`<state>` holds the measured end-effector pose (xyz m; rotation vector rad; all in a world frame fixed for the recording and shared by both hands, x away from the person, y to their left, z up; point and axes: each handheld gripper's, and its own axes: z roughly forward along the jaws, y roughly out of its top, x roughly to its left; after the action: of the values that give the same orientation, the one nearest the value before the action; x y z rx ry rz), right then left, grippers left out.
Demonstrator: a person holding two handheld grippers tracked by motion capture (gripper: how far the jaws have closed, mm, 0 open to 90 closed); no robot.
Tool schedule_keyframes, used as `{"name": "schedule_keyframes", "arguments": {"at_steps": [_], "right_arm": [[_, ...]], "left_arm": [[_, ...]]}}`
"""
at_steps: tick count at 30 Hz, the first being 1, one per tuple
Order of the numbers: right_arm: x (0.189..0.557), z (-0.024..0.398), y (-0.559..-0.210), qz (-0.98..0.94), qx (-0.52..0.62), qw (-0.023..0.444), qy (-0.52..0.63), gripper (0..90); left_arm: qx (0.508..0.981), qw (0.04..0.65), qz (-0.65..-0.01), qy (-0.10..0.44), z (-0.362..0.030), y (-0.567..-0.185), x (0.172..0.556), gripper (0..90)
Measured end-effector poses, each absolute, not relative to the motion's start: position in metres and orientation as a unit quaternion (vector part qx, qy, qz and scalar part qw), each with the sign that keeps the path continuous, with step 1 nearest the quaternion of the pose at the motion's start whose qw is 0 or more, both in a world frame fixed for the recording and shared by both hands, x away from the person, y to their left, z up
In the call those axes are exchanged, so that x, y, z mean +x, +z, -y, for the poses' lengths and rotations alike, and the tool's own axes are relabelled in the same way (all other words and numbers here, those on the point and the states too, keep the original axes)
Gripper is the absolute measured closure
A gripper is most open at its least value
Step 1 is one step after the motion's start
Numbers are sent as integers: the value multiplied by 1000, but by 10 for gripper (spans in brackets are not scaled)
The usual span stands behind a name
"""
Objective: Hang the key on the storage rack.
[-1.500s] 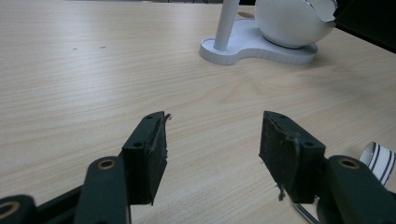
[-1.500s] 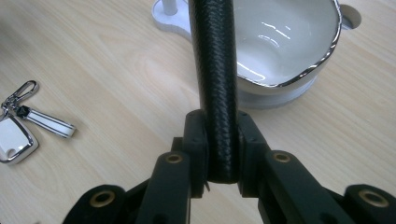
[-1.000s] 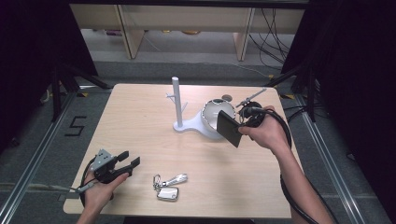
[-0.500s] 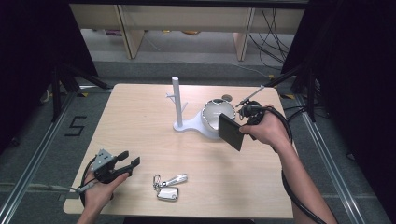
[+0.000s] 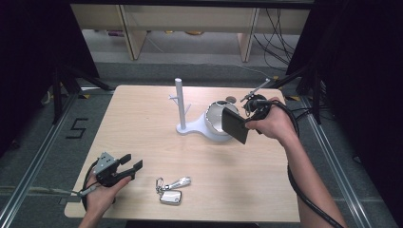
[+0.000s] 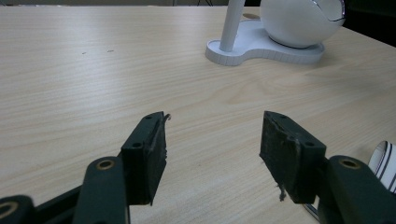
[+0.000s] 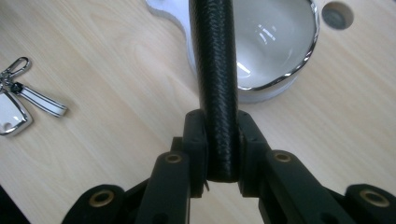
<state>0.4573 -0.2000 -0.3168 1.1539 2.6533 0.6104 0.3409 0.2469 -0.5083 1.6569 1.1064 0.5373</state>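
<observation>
The black wallet [image 5: 235, 125] hangs above the table, clamped edge-on between the jaws of the right gripper [image 5: 248, 118]; in the right gripper view its textured leather edge [image 7: 214, 84] runs straight up from the closed jaws. It sits just above the open mouth of the white round bowl [image 5: 216, 121], at about 2 o'clock from the table's centre. Compared with a second ago the wallet has shifted only slightly, edging closer over the bowl's chrome rim [image 7: 299, 70], so I judge the person is lining it up to drop or set it inside the bowl.

The bowl belongs to a white stand [image 5: 190, 127] with an upright post [image 5: 179, 102], just at its 9 o'clock side. A set of keys with a silver fob [image 5: 171, 195] lies well apart near the table's 6 o'clock edge. The left gripper [image 5: 130, 166] rests at 8 o'clock, jaws spread wide and empty, as it was before, over the bare wooden table [image 6: 93, 70].
</observation>
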Motion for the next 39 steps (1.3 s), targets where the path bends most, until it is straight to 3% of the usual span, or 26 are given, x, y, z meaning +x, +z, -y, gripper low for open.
{"name": "schedule_keyframes", "arguments": {"at_steps": [17, 39], "right_arm": [[503, 201, -322, -917, 284, 145, 241, 783], [529, 193, -354, -926, 235, 135, 261, 783]], "left_arm": [[687, 511, -468, 219, -251, -511, 341, 394], [691, 507, -469, 216, -250, -513, 341, 388]]}}
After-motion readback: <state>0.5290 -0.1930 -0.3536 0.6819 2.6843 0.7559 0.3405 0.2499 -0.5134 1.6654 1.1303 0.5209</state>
